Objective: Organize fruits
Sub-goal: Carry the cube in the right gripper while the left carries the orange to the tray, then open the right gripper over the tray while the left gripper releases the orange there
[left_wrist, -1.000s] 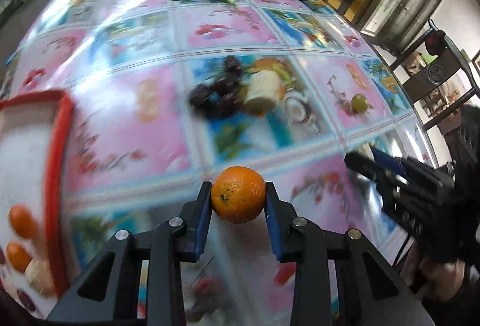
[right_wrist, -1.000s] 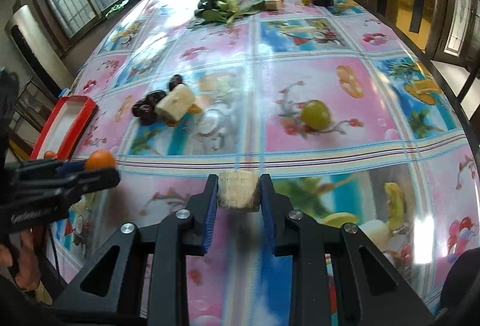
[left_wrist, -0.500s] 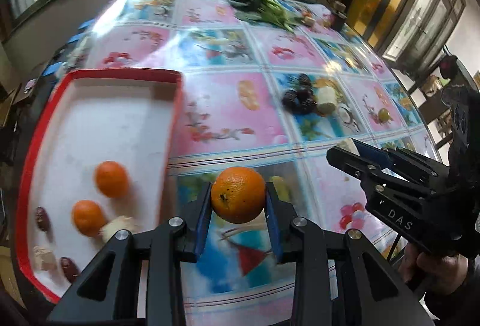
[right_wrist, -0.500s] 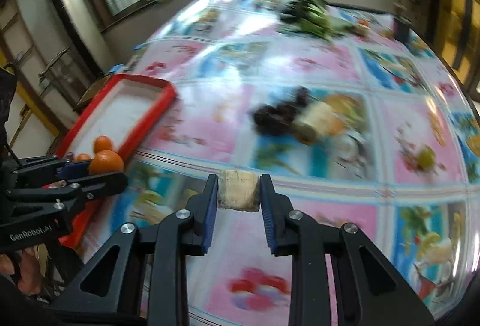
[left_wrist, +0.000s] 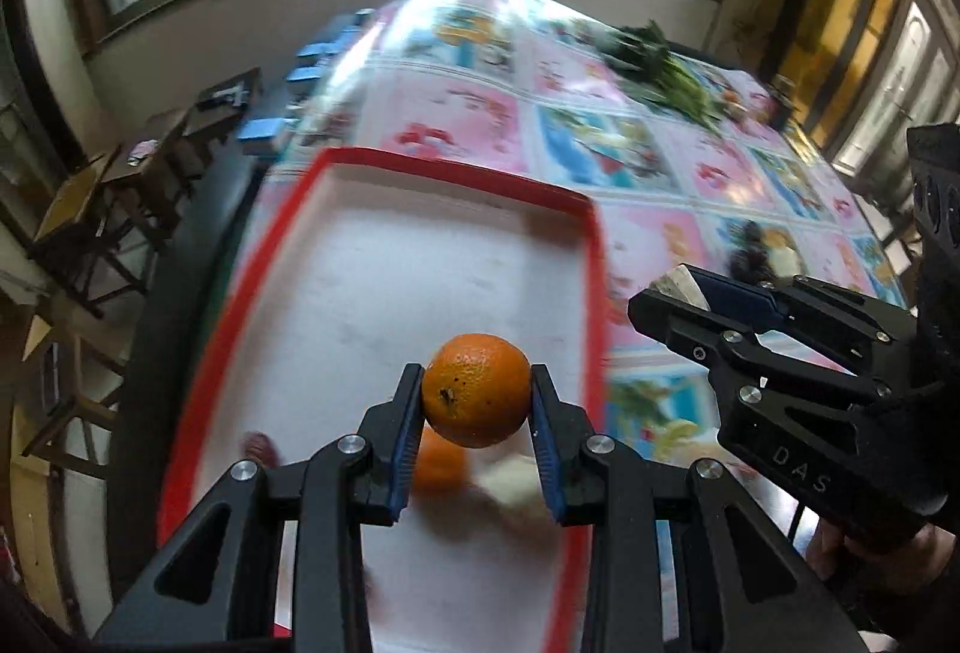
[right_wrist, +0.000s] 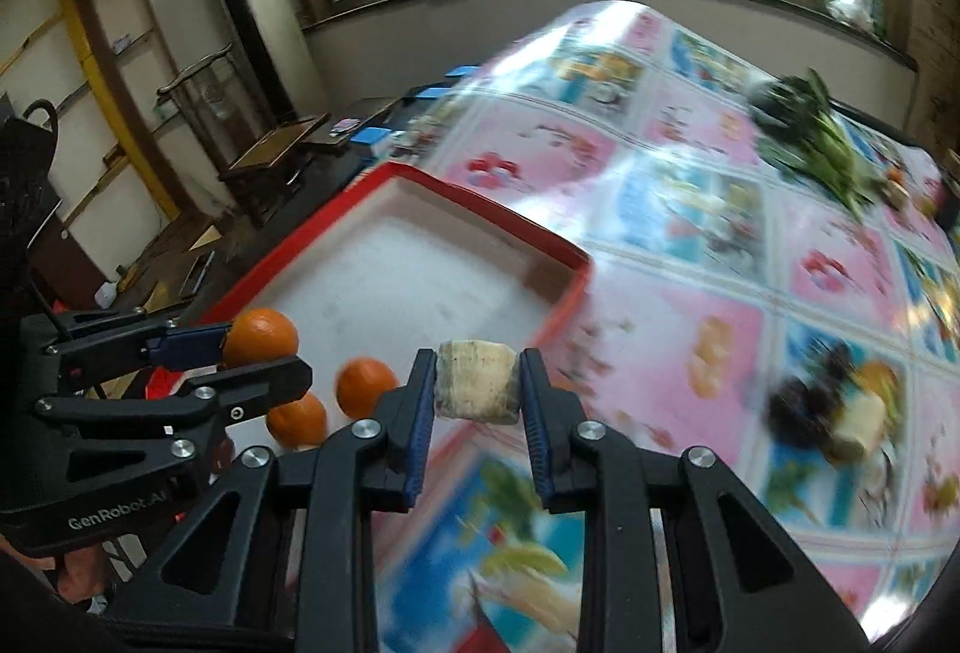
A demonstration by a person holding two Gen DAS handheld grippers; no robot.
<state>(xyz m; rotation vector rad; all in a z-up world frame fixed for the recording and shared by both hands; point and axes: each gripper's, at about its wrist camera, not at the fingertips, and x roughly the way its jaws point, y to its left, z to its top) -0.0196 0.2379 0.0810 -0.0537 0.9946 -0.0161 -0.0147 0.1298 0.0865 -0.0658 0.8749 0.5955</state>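
My left gripper (left_wrist: pixel 475 414) is shut on an orange (left_wrist: pixel 476 390) and hangs over the near part of a red-rimmed white tray (left_wrist: pixel 384 257). Below it in the tray lie another orange (left_wrist: pixel 441 464), a pale chunk (left_wrist: pixel 510 479) and a dark date (left_wrist: pixel 259 443). My right gripper (right_wrist: pixel 477 389) is shut on a pale banana chunk (right_wrist: pixel 476 382), just right of the tray (right_wrist: pixel 420 257) over the tablecloth. Two oranges (right_wrist: pixel 365 386) rest in the tray beside it. The left gripper (right_wrist: pixel 264 347) with its orange (right_wrist: pixel 260 336) shows at the left of that view.
On the patterned tablecloth (right_wrist: pixel 690 209) to the right lie dark dates (right_wrist: pixel 804 401) and a second banana chunk (right_wrist: pixel 858 425). Leafy greens (right_wrist: pixel 822 143) lie at the far end. Wooden chairs (left_wrist: pixel 96 209) stand left of the table. A hand (left_wrist: pixel 870 557) holds the right gripper (left_wrist: pixel 678 293).
Both grippers have swung left, still holding their fruit. The left one now sits over the tray, and the tray fills far more of both views.
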